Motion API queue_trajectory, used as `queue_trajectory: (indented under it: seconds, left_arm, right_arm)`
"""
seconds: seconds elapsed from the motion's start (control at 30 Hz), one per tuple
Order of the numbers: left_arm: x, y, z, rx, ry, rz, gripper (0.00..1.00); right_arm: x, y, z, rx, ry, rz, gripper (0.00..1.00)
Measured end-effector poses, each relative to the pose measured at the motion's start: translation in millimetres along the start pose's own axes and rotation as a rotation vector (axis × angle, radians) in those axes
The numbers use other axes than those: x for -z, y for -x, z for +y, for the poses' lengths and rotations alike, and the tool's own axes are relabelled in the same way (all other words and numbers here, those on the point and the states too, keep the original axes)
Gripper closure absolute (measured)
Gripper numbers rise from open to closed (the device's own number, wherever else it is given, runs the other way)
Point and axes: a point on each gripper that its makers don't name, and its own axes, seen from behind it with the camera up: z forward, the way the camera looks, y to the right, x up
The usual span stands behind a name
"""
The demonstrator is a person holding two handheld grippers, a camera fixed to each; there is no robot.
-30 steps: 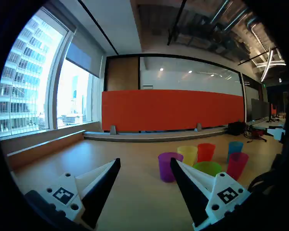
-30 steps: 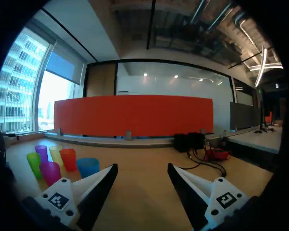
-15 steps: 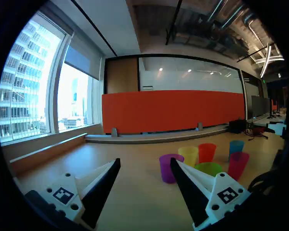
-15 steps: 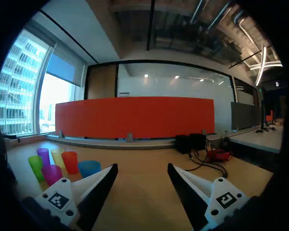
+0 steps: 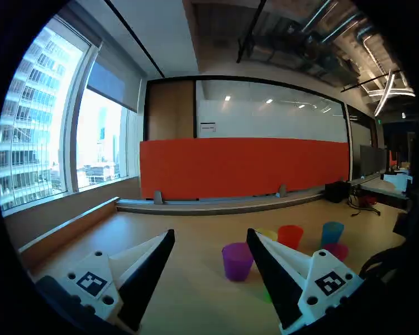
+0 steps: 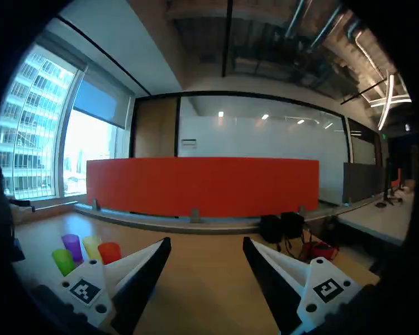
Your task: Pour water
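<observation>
Desk (image 5: 198,290) spans the lower frame, and the red partition (image 5: 243,167) runs across the middle behind it. My left gripper (image 5: 209,231) and right gripper (image 6: 205,240) both have their fingers spread wide, holding nothing. The cups (image 6: 91,246) sit lower in both views than a second ago, with the purple cup (image 5: 237,261) at lower centre. I reckon I've tilted upward rather than closed in, so no pouring has started.
</observation>
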Motion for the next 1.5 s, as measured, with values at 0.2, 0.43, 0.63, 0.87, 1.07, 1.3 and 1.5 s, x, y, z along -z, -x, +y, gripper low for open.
queue_trajectory:
  seconds: [0.2, 0.43, 0.63, 0.87, 1.07, 1.3, 1.5]
  left_arm:
    - [-2.3, -40.1, 8.7, 0.001, 0.031, 0.020, 0.04]
    - [-4.6, -80.9, 15.1, -0.014, 0.059, 0.024, 0.04]
    - [-9.4, -113.7, 17.3, -0.001, 0.080, 0.033, 0.04]
    - [-15.7, -127.6, 16.8, 0.026, 0.100, 0.010, 0.04]
    - [-20.9, -130.0, 15.7, 0.033, 0.107, 0.004, 0.04]
    - [-26.5, -132.5, 22.8, 0.013, 0.157, -0.002, 0.04]
    - [-27.3, -137.2, 31.7, 0.005, 0.222, 0.012, 0.04]
  right_arm:
    - [-4.9, -32.5, -7.1, 0.004, -0.032, -0.007, 0.00]
    - [-14.7, -64.7, -17.3, -0.018, -0.073, -0.030, 0.00]
    - [-23.9, -86.5, -23.3, -0.012, -0.098, -0.042, 0.00]
    - [-32.0, -103.5, -30.8, -0.009, -0.121, -0.041, 0.00]
    - [-33.7, -106.0, -32.1, -0.009, -0.137, -0.039, 0.00]
    - [-37.4, -106.2, -37.1, -0.016, -0.200, -0.045, 0.00]
    - [-39.1, -109.1, -51.3, 0.001, -0.310, -0.025, 0.00]
